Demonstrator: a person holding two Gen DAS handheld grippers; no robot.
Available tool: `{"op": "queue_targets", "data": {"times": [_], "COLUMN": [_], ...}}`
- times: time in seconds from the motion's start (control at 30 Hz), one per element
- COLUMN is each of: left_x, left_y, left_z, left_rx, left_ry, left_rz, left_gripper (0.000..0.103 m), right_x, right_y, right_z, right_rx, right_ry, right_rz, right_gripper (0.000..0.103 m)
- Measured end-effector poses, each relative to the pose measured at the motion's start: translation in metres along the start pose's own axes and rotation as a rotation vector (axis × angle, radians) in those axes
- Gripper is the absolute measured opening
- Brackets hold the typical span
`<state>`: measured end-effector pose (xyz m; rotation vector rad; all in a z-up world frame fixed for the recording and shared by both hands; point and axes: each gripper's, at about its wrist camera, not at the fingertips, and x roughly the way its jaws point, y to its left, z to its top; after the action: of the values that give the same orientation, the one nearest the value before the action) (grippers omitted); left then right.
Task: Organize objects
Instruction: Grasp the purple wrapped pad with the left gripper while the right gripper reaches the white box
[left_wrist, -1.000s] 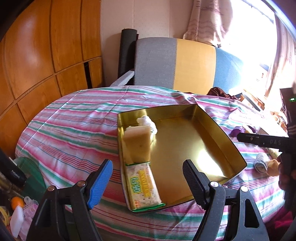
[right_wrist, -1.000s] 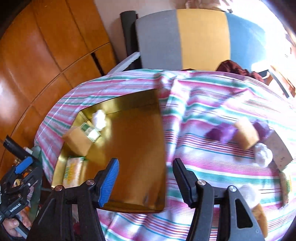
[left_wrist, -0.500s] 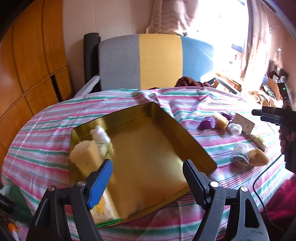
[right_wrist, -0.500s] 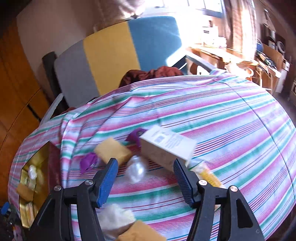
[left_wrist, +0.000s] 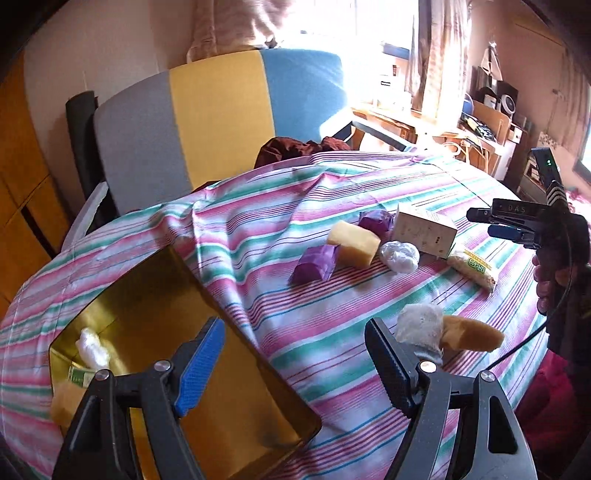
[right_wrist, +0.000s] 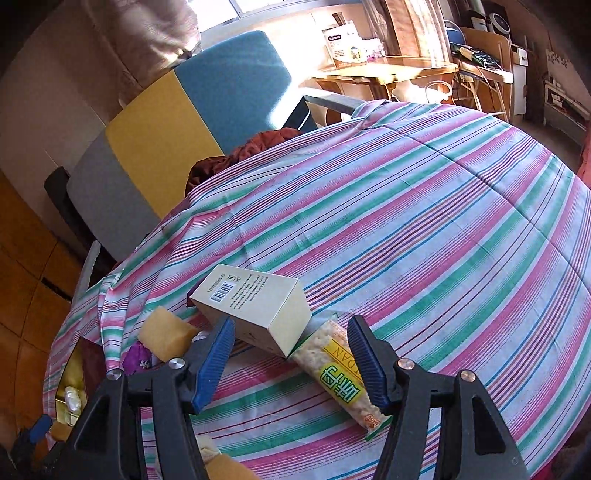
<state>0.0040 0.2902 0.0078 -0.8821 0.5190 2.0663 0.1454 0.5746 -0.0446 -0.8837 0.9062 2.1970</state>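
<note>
A gold tin lies low on the left of the left wrist view, holding a white wad, a green packet and a yellow sponge. My left gripper hangs open over the tin's right rim, gripping nothing. Loose on the striped cloth lie a purple packet, a yellow sponge block, a white ball, a white box and a cracker packet. My right gripper is open just above the white box and the cracker packet, touching neither.
A rolled white cloth and a tan piece lie near the table's front edge. A grey, yellow and blue chair stands behind the table with dark red fabric on its seat. Wooden panels line the left wall.
Both views have swung right, from the tin toward the loose items. The right gripper has come closer over the white box and the cracker packet, and the tin has slid to the left edge.
</note>
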Motion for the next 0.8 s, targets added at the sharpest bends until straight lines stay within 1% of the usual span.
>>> {"op": "queue_targets", "data": {"times": [0.07,0.13,0.17,0.23,0.33,0.4,0.5,0.6,0.67,0.73,0.8], "left_x": [0.012,0.026,0.033,0.048,0.073,0.091,0.116,0.134,0.146,0.159,0.171], "left_y": [-0.009,-0.013,-0.015,-0.016,-0.013,-0.009,-0.006,-0.006,-0.006,-0.006,-0.005], "left_z": [0.01,0.019,0.023,0.032,0.043,0.049,0.055,0.06,0.061,0.062,0.06], "left_rx": [0.034,0.049,0.048,0.038,0.013,-0.002,0.007,0.017,0.023,0.029,0.018], "left_ry": [0.012,0.037,0.054,0.085,0.132,0.167,0.218,0.247,0.259,0.283,0.309], "left_rz": [0.004,0.004,-0.009,-0.034,-0.05,-0.048,-0.042,-0.046,-0.031,-0.039,-0.048], "left_gripper": [0.086,0.086,0.086,0.086,0.085,0.082,0.081,0.081,0.081,0.081,0.071], "right_x": [-0.001,-0.003,-0.003,-0.003,-0.005,-0.005,-0.005,-0.003,-0.002,-0.002,0.0], "right_y": [0.002,0.002,0.002,0.003,0.004,0.005,0.004,0.004,0.003,0.003,0.003], "right_z": [0.0,0.0,0.0,0.0,0.0,0.001,0.001,0.002,0.002,0.002,0.002], "right_rx": [-0.006,-0.005,-0.003,0.0,-0.004,-0.005,0.001,-0.005,-0.003,-0.002,-0.004], "right_ry": [0.001,0.002,0.001,0.006,0.005,0.004,0.009,0.015,0.017,0.018,0.023], "right_rz": [0.005,0.016,0.019,0.028,0.038,0.042,0.05,0.047,0.045,0.043,0.039], "right_gripper": [0.065,0.066,0.066,0.066,0.066,0.066,0.066,0.066,0.066,0.066,0.066]}}
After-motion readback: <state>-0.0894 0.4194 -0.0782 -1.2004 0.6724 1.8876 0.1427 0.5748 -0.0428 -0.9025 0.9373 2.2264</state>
